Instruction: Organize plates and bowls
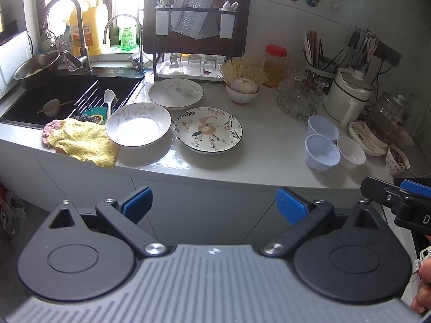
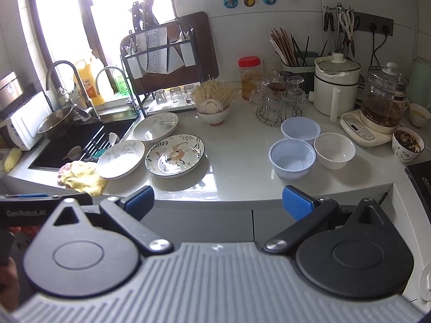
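A yellow cloth (image 1: 86,141) is draped over the front edge of the bench (image 1: 269,161) beside the black sink (image 1: 54,94). A red-lidded jar (image 2: 250,76) is set near upturned glasses on a wire stand (image 2: 277,102). A glass kettle (image 2: 385,94) is seen at the right, beside a white pot (image 2: 335,88).

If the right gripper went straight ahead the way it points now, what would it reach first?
Probably the front edge of the counter: the open right gripper sits low, in front of it. If it cleared the edge, a bare stretch comes next, between the floral plate and blue bowl. Depth is unclear.
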Demonstrator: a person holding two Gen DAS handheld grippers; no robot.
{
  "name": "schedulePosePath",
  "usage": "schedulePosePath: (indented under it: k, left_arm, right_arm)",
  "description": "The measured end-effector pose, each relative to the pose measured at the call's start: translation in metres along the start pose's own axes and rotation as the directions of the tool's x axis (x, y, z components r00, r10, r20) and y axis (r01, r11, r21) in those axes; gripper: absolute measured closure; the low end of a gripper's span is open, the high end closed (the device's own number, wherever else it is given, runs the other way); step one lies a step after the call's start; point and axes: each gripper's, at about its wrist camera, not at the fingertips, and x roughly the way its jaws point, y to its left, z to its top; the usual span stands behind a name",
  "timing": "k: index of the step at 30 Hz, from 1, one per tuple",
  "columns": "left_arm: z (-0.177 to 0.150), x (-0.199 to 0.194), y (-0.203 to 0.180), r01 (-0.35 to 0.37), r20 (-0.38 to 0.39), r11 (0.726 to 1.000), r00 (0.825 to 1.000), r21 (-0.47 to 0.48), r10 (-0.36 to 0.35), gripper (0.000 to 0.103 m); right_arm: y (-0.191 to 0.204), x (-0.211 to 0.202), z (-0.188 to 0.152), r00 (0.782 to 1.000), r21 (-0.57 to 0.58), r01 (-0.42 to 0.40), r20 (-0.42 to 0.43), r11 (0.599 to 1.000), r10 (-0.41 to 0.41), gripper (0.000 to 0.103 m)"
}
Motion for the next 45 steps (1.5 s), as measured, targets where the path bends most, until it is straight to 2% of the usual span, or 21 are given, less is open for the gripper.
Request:
schedulePosePath:
  k: [11,27,45]
  left_arm:
    - [0.004,-0.006,-0.001,-0.022,0.009,1.000,1.000,-0.011,0.022,0.003]
    - [0.003,-0.012,0.003,-0.003,0.032,1.000,0.999,-0.003,0.003,0.003]
    - [-0.012,-0.012,-0.011,0.009,0.045,1.000,0.999,0.009,-0.009,0.003]
  right_arm:
    - [-0.003,-0.003,0.002,1.000,-0.003,-0.021,0.007,1.000,0.021,0.000]
    - [0.004,-0.011,-0.006,1.000,0.000,-0.019,0.019,1.000,0.019,0.000]
    - [-0.008,-0.004,-0.008,0.998,-0.014,-0.043,0.036,0.999,0.043,0.000]
